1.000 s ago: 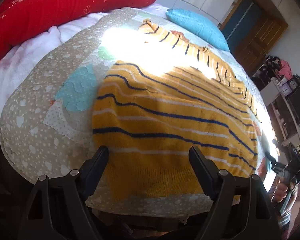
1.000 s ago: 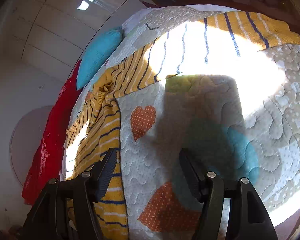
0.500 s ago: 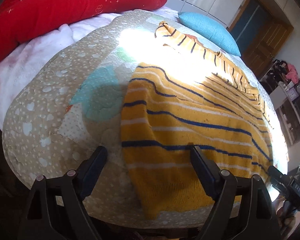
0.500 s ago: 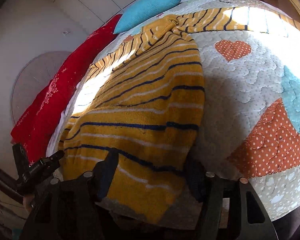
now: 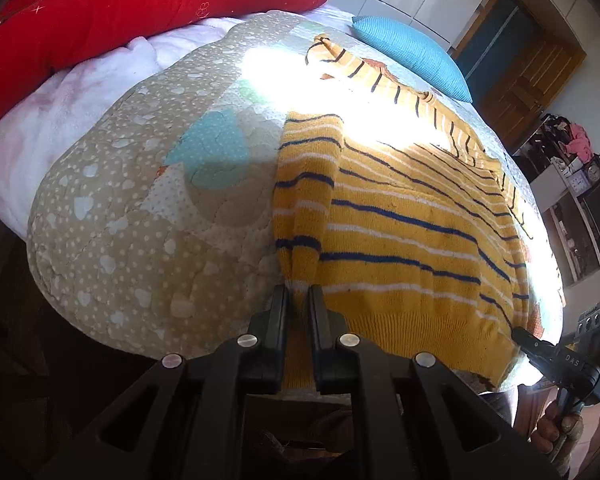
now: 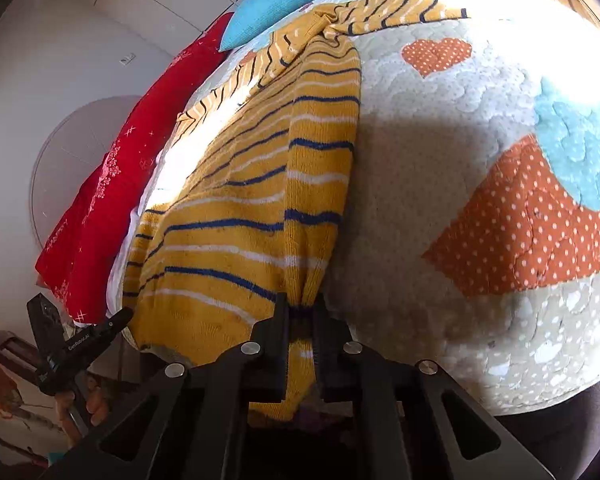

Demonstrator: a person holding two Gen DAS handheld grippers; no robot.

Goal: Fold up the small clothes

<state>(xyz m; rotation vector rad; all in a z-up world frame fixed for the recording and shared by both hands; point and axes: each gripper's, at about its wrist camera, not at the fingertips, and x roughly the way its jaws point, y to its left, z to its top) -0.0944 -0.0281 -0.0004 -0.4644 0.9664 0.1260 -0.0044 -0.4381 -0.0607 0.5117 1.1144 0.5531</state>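
Note:
A yellow knit sweater [image 5: 400, 216] with blue and white stripes lies spread on the quilted bed, hem toward me. My left gripper [image 5: 298, 292] is shut on the hem's left corner at the bed's near edge. My right gripper [image 6: 302, 308] is shut on the hem's right corner, the sweater [image 6: 252, 200] bunched between its fingers. One sleeve [image 5: 380, 76] stretches toward the far side. The right gripper also shows in the left wrist view [image 5: 556, 356] at the lower right, and the left gripper in the right wrist view [image 6: 80, 344] at the lower left.
The patchwork quilt [image 5: 140, 200] covers the bed. A red pillow [image 5: 100, 8] and a blue pillow [image 5: 412, 52] lie at the far side. A white blanket [image 5: 60, 112] lies beside the quilt. A wooden door [image 5: 532, 64] and shelves [image 5: 572, 184] stand to the right.
Both grippers moved in to the sweater's hem corners and closed on them. They were open before.

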